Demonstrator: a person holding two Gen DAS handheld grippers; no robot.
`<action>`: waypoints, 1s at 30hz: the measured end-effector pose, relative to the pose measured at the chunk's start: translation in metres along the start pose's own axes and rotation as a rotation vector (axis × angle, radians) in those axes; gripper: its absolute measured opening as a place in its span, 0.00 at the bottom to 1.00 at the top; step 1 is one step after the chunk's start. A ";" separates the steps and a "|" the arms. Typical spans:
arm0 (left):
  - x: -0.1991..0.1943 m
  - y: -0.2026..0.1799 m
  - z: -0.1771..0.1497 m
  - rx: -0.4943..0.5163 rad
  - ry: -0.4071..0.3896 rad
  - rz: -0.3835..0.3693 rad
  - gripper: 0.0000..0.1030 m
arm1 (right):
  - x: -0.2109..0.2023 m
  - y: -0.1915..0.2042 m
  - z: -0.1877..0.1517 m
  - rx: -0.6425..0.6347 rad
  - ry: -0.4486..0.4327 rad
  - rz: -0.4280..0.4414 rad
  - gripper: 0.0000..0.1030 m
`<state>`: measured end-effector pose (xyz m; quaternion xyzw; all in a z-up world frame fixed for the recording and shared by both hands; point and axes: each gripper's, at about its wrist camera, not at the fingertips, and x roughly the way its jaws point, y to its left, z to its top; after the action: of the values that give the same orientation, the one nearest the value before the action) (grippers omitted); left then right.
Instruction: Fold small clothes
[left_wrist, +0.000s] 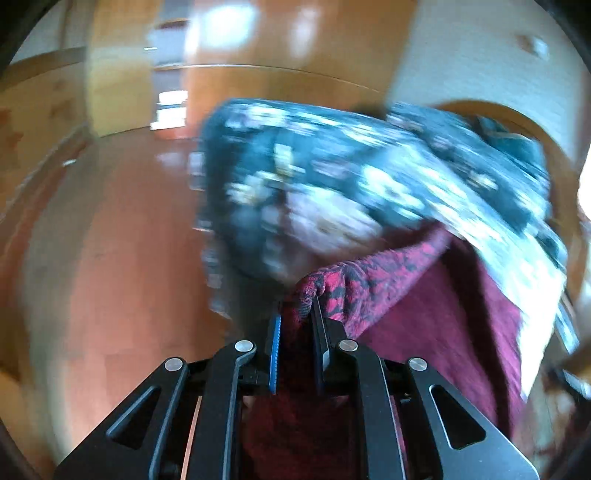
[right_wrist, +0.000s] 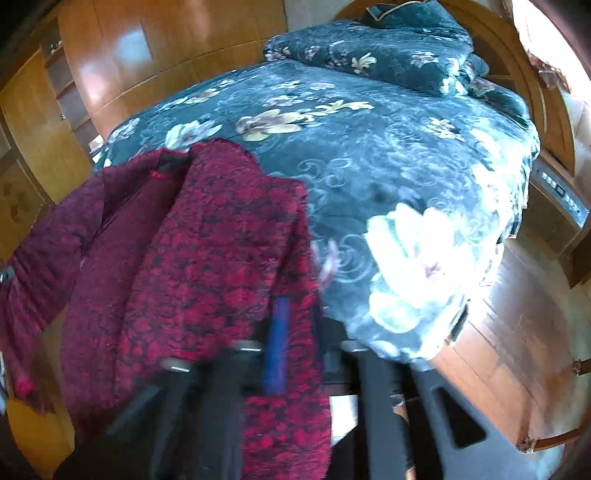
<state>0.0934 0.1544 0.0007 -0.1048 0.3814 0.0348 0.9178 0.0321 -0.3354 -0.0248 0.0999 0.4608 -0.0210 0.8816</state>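
A dark red jacket (right_wrist: 207, 240) with a black floral pattern hangs lifted in front of the bed, one sleeve trailing to the left. In the left wrist view my left gripper (left_wrist: 297, 314) is shut on a bunched edge of the jacket (left_wrist: 424, 314), and the plain maroon lining hangs below to the right. In the right wrist view my right gripper (right_wrist: 301, 317) is blurred. Its blue pad (right_wrist: 275, 343) and the other finger stand apart, with the jacket's edge draped between them and no pad pressing on it.
A bed with a dark teal floral cover (right_wrist: 369, 147) fills the middle, a folded matching quilt (right_wrist: 388, 55) at its head. Wooden wardrobes (right_wrist: 129, 55) line the back and left. Shiny wood floor (right_wrist: 498, 350) lies right of the bed. The left wrist view is heavily motion-blurred.
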 end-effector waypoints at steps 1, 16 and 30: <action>0.006 0.012 0.011 -0.011 -0.011 0.054 0.12 | 0.002 0.007 -0.001 -0.004 -0.002 0.011 0.56; 0.024 -0.002 -0.012 0.035 0.020 0.050 0.61 | 0.066 0.119 -0.005 -0.223 0.163 0.053 0.37; 0.053 -0.065 -0.114 0.115 0.255 -0.170 0.63 | -0.005 0.017 0.044 -0.300 -0.096 -0.266 0.09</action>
<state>0.0607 0.0650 -0.1045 -0.0876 0.4860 -0.0784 0.8660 0.0674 -0.3279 0.0062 -0.0952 0.4255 -0.0734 0.8969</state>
